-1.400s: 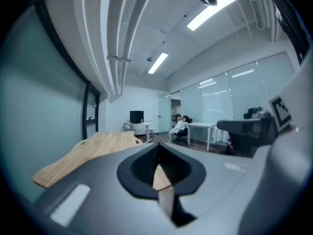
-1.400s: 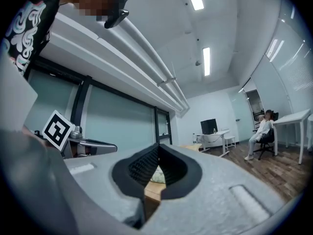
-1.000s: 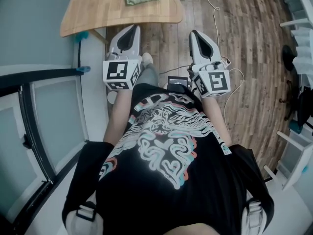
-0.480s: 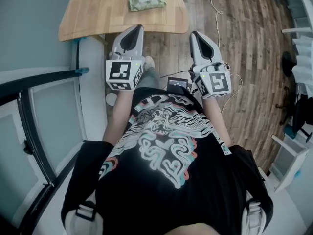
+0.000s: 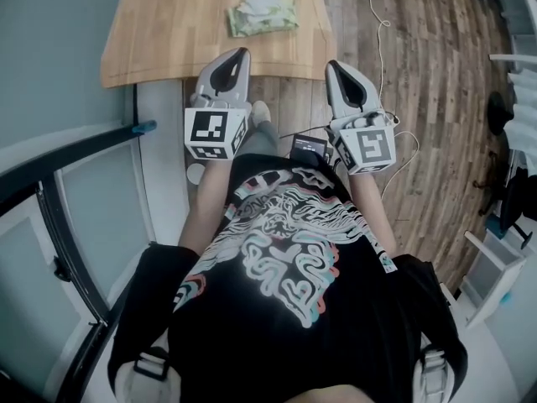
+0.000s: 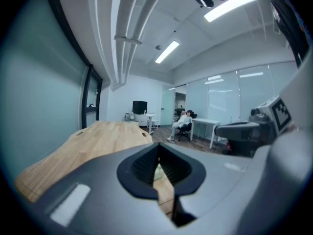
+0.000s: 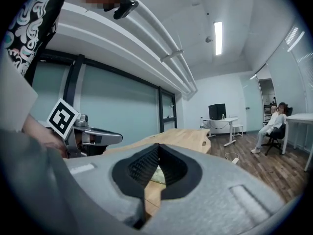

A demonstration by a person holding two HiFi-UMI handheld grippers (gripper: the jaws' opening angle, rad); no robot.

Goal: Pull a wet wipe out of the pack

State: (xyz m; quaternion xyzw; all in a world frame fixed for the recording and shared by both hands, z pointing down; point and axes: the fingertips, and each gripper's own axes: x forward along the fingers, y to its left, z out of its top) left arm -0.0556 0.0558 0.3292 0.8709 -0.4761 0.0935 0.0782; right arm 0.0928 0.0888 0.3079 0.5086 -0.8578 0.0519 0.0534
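Observation:
A green wet wipe pack (image 5: pixel 263 13) with a white wipe bunched on its top lies on the wooden table (image 5: pixel 168 32), near the table's right end. My left gripper (image 5: pixel 243 53) is shut and empty, its tip just over the table's near edge, short of the pack. My right gripper (image 5: pixel 333 64) is also shut and empty, over the floor just right of the table's corner. Through the closed jaws the pack shows as a pale green patch in the left gripper view (image 6: pixel 158 172) and in the right gripper view (image 7: pixel 157 174).
A white cable (image 5: pixel 377 32) trails over the wood floor right of the table. A glass partition with a black frame (image 5: pixel 75 183) runs along the left. White shelving (image 5: pixel 512 23) stands at far right. A seated person (image 6: pixel 184 124) and desks are far back.
Both grippers have moved forward toward the table, still shut. The table and the pack have come nearer in the head view.

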